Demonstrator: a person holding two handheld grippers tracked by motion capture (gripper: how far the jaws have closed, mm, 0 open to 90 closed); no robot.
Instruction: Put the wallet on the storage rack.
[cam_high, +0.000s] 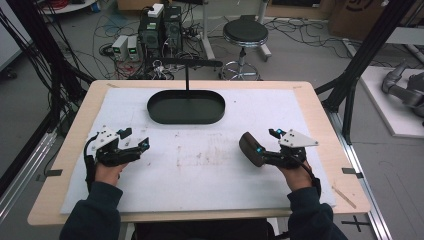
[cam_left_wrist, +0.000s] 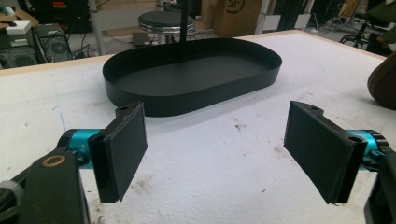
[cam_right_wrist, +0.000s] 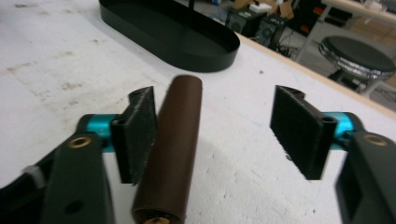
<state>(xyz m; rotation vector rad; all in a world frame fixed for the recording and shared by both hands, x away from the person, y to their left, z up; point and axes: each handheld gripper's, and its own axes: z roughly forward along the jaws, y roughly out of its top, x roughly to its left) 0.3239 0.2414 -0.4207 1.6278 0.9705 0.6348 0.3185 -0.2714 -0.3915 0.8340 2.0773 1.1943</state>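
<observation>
Both grippers' (cam_high: 135, 141) (cam_high: 263, 144) jaws apart; brown case (cam_right_wrist: 170, 149) beside right's, near end cropped.

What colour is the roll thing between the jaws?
Dark brown roll, clearest in the right gripper view.

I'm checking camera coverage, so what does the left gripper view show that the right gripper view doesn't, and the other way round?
Left gripper view alone: the left gripper, jaws wide apart over bare white mat with nothing between them, and a cardboard box behind the table.

Right gripper view alone: the right gripper, open, with the whole brown leather case between its jaws, lying against the left-hand pad.

Both: the black oval tray with its upright post, the white mat, the round stool, and computer towers on the floor.
</observation>
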